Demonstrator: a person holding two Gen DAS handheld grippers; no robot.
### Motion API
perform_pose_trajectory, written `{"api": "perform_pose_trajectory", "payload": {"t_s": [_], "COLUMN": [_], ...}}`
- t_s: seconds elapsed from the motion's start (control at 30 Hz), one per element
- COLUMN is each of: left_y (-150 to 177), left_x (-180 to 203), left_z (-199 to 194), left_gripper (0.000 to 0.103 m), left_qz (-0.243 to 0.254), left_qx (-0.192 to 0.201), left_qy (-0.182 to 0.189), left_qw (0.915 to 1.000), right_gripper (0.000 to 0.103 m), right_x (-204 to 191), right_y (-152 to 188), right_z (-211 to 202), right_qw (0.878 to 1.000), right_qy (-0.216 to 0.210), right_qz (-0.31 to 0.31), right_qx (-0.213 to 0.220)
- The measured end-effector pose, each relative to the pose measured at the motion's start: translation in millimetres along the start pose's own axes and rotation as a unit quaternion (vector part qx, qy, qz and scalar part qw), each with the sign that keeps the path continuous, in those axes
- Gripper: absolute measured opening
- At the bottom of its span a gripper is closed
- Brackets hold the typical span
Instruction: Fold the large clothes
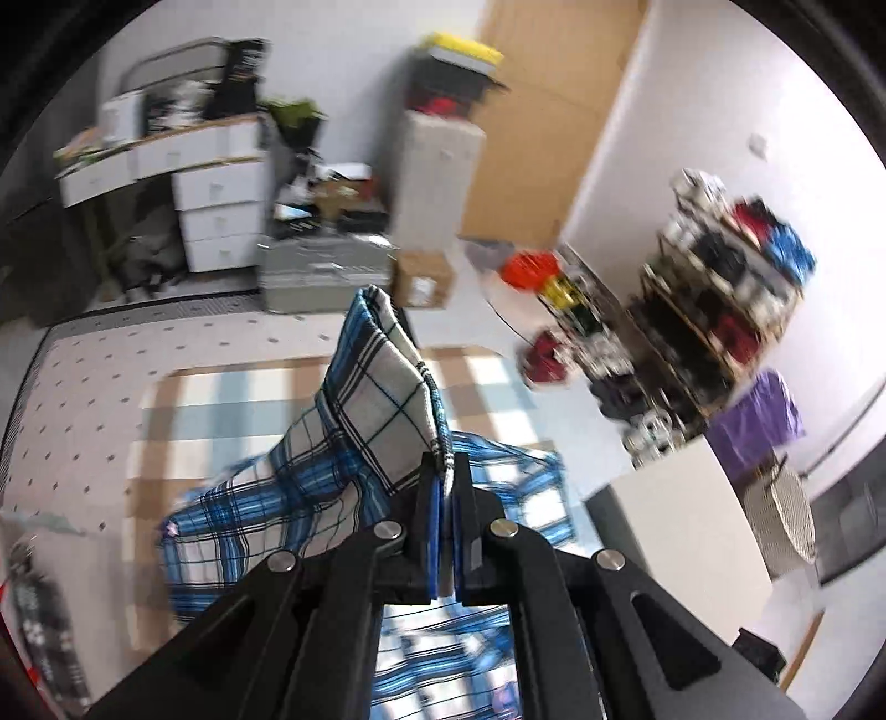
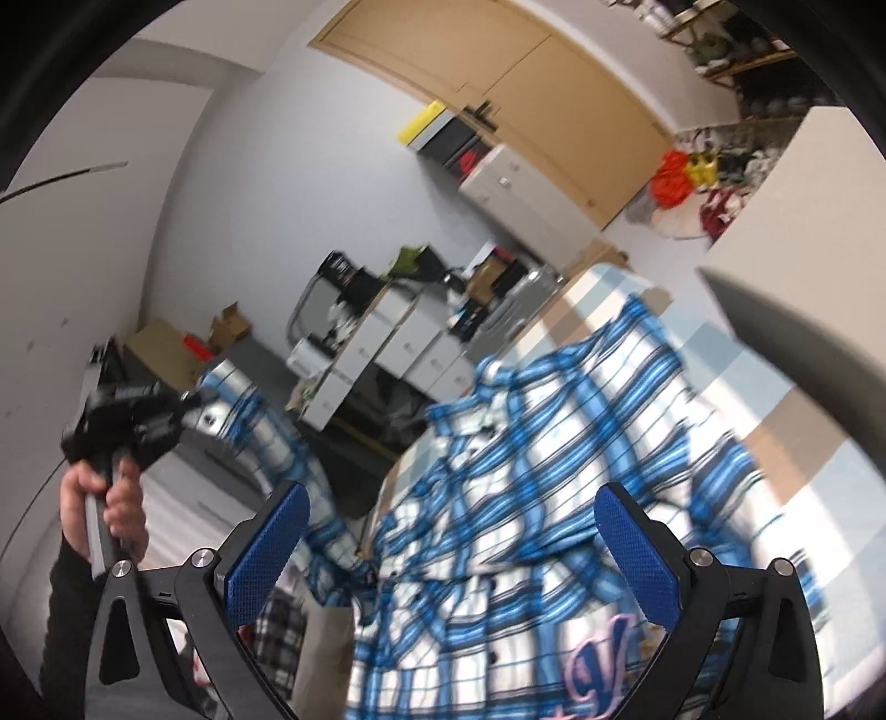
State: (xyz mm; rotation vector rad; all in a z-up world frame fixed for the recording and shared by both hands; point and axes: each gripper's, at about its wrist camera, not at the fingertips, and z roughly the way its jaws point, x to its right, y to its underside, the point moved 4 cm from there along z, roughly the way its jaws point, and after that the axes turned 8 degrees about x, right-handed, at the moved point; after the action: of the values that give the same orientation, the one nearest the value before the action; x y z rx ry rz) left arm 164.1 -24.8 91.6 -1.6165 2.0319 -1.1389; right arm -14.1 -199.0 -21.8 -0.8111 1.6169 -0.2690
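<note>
While the left gripper [image 1: 447,482] is pinching a sleeve cuff above the checked blanket [image 1: 232,399], the right gripper [image 2: 451,554] is hanging wide open, empty, nearer the plaid shirt [image 2: 554,443] body spread below and ahead of it.

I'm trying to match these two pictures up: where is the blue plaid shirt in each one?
Left wrist view: the blue plaid shirt rises from lower centre, its cuff pinched in the left gripper.
Right wrist view: it fills the lower centre-right, one sleeve stretching left.
Shared landmark: the yellow-lidded box.
</note>
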Motion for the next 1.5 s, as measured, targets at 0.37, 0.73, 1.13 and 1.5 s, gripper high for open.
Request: {"api": "perform_pose_trajectory", "payload": {"t_s": [0.37, 0.73, 1.13, 1.5], "left_y": [70.7, 121.8, 123.2, 222.4], "left_x": [89.8, 89.5, -26.4, -164.5], "left_z": [140.7, 149.4, 53.3, 68.1], "left_gripper": [0.0, 0.005, 0.066, 0.068], "left_qz": [0.025, 0.044, 0.081, -0.068], "left_qx": [-0.155, -0.292, -0.182, -0.194], "left_qy": [0.066, 0.125, 0.024, -0.005], "left_qw": [0.9855, 0.9473, 0.9796, 0.9786], "right_gripper": [0.103, 0.103, 0.103, 0.103], "right_x": [38.3, 73.0, 68.2, 35.5], "right_y": [-39.0, -48.7, -31.4, -1.6], "right_z": [-24.6, -24.1, -14.3, 18.1], "right_qw": [0.993, 0.988, 0.989, 0.99], "right_qy": [0.089, 0.131, 0.14, 0.124], "right_qz": [-0.009, 0.051, 0.041, -0.056], "right_qx": [0.075, 0.067, 0.034, -0.026]}}
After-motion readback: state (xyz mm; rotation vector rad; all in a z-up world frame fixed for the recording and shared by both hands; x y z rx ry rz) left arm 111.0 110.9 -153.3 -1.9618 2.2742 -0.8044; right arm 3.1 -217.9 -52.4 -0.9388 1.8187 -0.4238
